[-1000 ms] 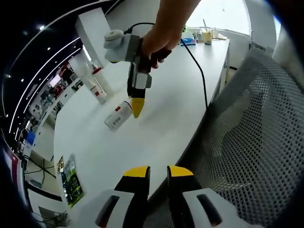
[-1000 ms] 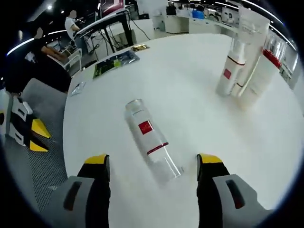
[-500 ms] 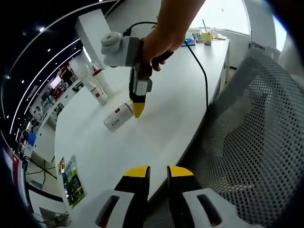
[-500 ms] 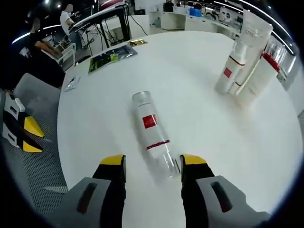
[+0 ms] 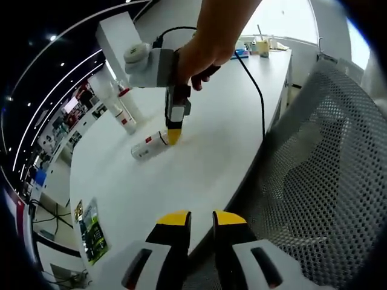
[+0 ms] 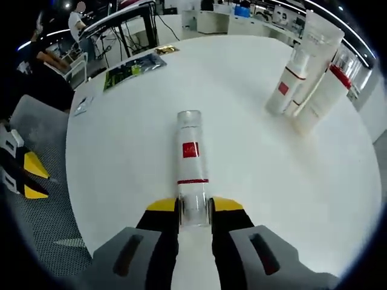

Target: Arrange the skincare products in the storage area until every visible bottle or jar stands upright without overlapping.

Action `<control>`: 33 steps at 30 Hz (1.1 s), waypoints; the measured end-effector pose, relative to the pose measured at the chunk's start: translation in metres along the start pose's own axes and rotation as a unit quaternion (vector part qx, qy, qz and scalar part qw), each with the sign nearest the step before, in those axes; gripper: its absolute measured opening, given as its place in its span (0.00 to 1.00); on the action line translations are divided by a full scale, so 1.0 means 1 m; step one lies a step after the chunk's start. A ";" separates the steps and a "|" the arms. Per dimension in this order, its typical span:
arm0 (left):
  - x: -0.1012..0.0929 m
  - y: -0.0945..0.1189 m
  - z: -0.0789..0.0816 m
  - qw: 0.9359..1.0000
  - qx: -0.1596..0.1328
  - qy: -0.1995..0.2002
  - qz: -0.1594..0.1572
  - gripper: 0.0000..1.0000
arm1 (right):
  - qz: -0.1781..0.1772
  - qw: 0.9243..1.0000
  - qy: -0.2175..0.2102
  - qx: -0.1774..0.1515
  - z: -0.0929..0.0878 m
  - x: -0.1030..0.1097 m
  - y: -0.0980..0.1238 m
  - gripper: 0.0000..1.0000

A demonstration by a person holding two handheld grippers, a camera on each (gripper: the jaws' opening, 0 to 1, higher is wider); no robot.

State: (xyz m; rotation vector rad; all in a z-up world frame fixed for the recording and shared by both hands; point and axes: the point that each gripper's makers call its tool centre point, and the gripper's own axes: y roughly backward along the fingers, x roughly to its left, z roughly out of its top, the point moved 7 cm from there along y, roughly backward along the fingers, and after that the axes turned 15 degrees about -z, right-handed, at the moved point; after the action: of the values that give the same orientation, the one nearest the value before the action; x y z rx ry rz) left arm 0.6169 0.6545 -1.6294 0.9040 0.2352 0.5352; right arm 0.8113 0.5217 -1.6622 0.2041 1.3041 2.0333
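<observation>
A white bottle [image 6: 192, 163] with a red label lies on its side on the round white table [image 6: 121, 151]. My right gripper [image 6: 194, 205] is shut on its clear cap end, with the bottle pointing straight away from the jaws. In the left gripper view a hand holds that right gripper [image 5: 172, 136] tip-down on the lying bottle [image 5: 148, 147]. A second white bottle [image 6: 283, 87] and a red-capped tube [image 6: 320, 99] stand upright against a tall white box [image 6: 323, 42]. My left gripper [image 5: 201, 219] hovers off the table's edge, jaws close together with nothing between them.
A grey mesh chair [image 5: 314, 181] stands beside the table under my left gripper. A green leaflet [image 6: 130, 68] lies near the table's far edge. A black cable [image 5: 257, 96] runs across the table. More desks and people stand in the background.
My right gripper's jaws have come together from wide open onto the lying bottle's cap end. The bottle now lies in line with the jaws. My left gripper has held still.
</observation>
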 end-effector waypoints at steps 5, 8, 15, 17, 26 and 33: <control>0.000 0.000 0.000 1.000 0.000 0.001 -0.001 0.15 | -0.005 1.000 0.013 0.000 0.002 0.002 0.000 0.17; 0.000 0.000 0.000 1.000 0.000 0.002 -0.002 0.15 | -0.008 0.999 0.034 0.000 0.003 0.005 0.001 0.16; -0.001 -0.001 0.000 1.000 0.001 0.005 -0.011 0.15 | 0.001 0.999 0.046 -0.010 0.004 0.014 0.012 0.16; 0.000 -0.001 0.000 1.000 0.000 0.005 -0.011 0.15 | 0.001 0.998 0.054 -0.019 0.004 0.016 0.014 0.16; 0.003 0.004 -0.001 0.999 -0.008 0.036 -0.039 0.15 | 0.006 0.995 0.064 -0.073 0.006 0.038 0.053 0.16; -0.001 0.007 0.004 0.994 -0.034 0.071 -0.081 0.16 | 0.019 0.992 0.017 -0.123 0.003 0.064 0.090 0.16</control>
State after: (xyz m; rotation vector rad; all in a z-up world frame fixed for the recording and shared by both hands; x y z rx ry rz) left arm 0.6153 0.6544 -1.6214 0.7736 0.4127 0.4549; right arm 0.7232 0.5422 -1.5993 0.0799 1.0634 2.2159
